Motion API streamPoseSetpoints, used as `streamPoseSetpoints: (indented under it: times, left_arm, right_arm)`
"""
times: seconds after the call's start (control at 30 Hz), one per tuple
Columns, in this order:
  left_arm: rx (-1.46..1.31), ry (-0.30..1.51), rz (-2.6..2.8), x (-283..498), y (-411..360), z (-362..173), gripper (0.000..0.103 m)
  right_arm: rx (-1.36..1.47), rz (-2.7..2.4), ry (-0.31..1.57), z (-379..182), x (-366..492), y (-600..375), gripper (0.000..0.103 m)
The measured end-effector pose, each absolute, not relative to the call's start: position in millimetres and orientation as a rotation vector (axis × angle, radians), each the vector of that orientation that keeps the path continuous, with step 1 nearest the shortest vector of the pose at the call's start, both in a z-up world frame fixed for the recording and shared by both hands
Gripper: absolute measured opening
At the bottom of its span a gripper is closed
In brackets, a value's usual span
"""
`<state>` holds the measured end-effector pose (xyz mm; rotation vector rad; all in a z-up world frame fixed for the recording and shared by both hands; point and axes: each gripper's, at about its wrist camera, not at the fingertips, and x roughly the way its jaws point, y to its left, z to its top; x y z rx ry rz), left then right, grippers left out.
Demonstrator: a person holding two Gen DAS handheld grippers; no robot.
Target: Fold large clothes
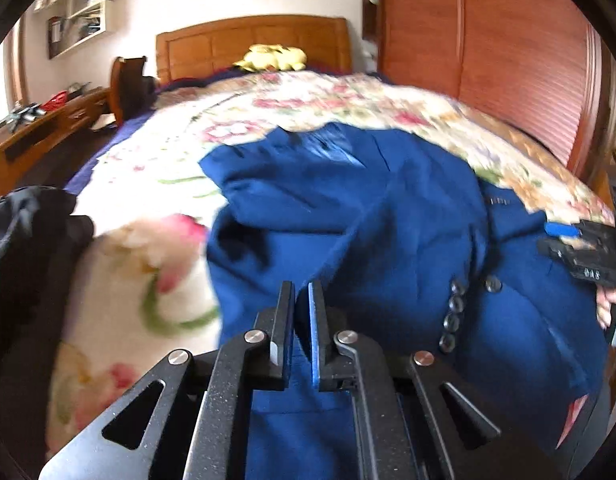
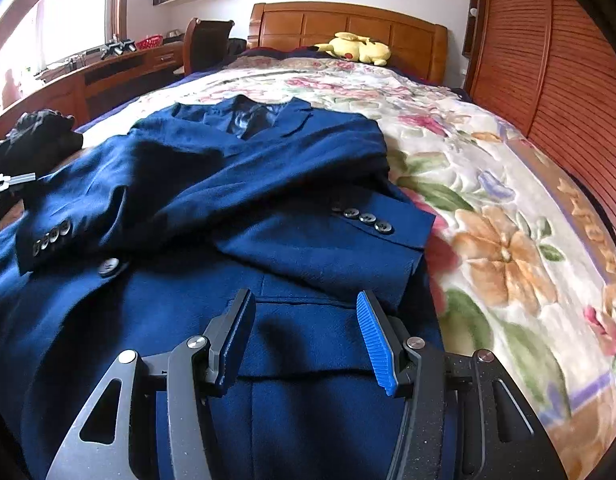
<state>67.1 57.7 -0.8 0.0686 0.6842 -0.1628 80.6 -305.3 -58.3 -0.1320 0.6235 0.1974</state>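
The blue jacket lies on the bed, sleeves crossed, left gripper pinching its hem, right gripper spread above the hem; clamp there too, then lift both evenly towards the collar.

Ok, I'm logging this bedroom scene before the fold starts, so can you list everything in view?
blue jacket: one, dark blue, spread on the bed, both sleeves folded across its front
floral blanket: one, cream with pink and orange flowers, covering the bed
plush toy: one, yellow, by the headboard
headboard: one, orange-brown wood, far end of the bed
dark clothing: one pile, black, on the bed left of the jacket
desk: one, brown wood, under the window
wardrobe: one, reddish slatted wood, right of the bed
left gripper: one, black, shut, over the jacket
right gripper: one, black with blue pad, open, over the jacket hem
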Motion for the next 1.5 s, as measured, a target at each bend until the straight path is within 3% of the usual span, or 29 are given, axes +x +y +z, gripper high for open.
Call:
streamPoseSetpoints:
  times: [0.07,0.2,0.3,0.4,1.0,1.13,1.3,1.37,1.43,1.5]
  left_arm:
    - [0.096,0.681,-0.129,59.3,62.6,3.3,0.008]
    - [0.062,0.678,-0.155,35.5,77.2,5.6,0.041]
    - [0.057,0.669,-0.156,13.6,85.3,3.1,0.05]
    - [0.035,0.676,-0.16,-1.9,91.8,-3.5,0.08]
    - [0.022,0.709,-0.087,-62.8,110.3,-44.7,0.079]
    - [0.001,0.723,-0.097,-66.1,112.6,-52.3,0.065]
    - [-0.022,0.716,-0.102,-71.0,113.8,-54.0,0.062]
    - [-0.019,0.715,-0.104,-72.6,113.3,-54.5,0.053]
    - [-0.014,0.715,-0.101,-74.8,112.8,-54.4,0.038]
    - [-0.033,0.721,-0.122,-77.2,112.9,-52.8,0.018]
  right_arm:
    - [-0.149,0.128,0.58,-52.1,66.9,-309.5,0.055]
    - [-0.15,0.111,0.572,-48.8,47.1,-323.3,0.055]
    - [-0.119,0.114,0.573,-49.0,32.2,-338.3,0.055]
    - [-0.092,0.116,0.573,-49.8,17.0,-352.0,0.055]
    - [-0.108,0.113,0.735,-60.6,-29.6,-378.8,0.058]
    - [-0.093,0.13,0.751,-61.9,-36.3,-384.5,0.058]
    - [-0.085,0.153,0.748,-65.1,-39.0,-386.7,0.058]
    - [-0.089,0.151,0.753,-68.3,-37.4,-385.0,0.058]
    - [-0.072,0.16,0.75,-69.7,-36.1,-385.0,0.057]
    - [-0.048,0.191,0.748,-69.8,-36.2,-384.9,0.039]
